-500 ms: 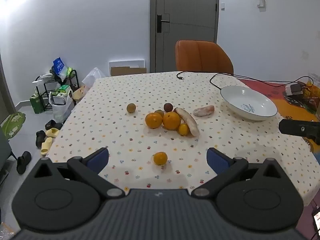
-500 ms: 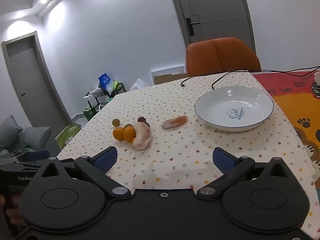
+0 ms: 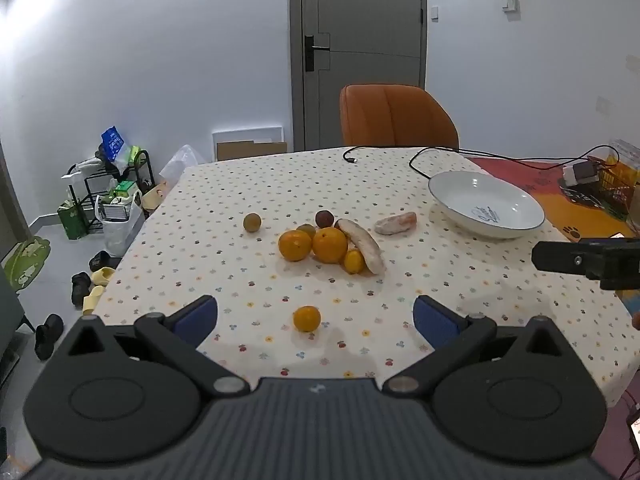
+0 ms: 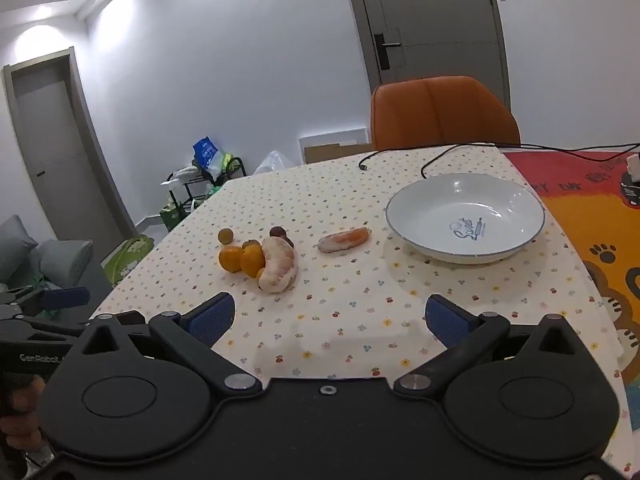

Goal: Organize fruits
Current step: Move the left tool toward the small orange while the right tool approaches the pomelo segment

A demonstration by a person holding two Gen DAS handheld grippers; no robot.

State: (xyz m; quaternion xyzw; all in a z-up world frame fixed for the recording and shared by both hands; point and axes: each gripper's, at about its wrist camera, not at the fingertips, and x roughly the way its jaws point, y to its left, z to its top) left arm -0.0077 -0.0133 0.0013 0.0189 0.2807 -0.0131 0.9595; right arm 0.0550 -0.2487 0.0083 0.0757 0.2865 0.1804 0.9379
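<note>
Left wrist view: my left gripper (image 3: 315, 316) fills the bottom of the frame, its two blue-padded fingers (image 3: 197, 314) spread wide with nothing between them except bare cloth and, just beyond, a lone small orange (image 3: 307, 318) at lower centre. The table (image 3: 500, 292) carries a cream cloth printed with small flowers. At mid-frame lies the fruit cluster: two large oranges (image 3: 295, 245) side by side, touching or nearly so, a small yellow fruit (image 3: 353, 261) at their lower right, a long pale peeled segment (image 3: 366, 246) leaning against the right-hand orange, and a dark plum-like fruit (image 3: 324, 219) just behind. A greenish-brown round fruit (image 3: 252, 223) sits apart to the left of the cluster. A pale pink-orange piece (image 3: 396, 223) lies between the cluster and the white plate (image 3: 444, 196), which sits empty at the right of the frame. A black cable (image 3: 416, 156) runs across the far edge of the table, in front of an orange chair (image 3: 396, 120). One finger of my right gripper (image 3: 560, 258) enters from the right edge.

Right wrist view: my right gripper (image 4: 330, 316) occupies the bottom of the frame, fingers likewise wide apart and holding nothing. The cluster appears at centre left, the pale segment nearest, the pink-orange piece to its right, and the plate at upper right. The left gripper shows at the lower left edge, with part of a hand (image 4: 18, 428) visible below it.
</note>
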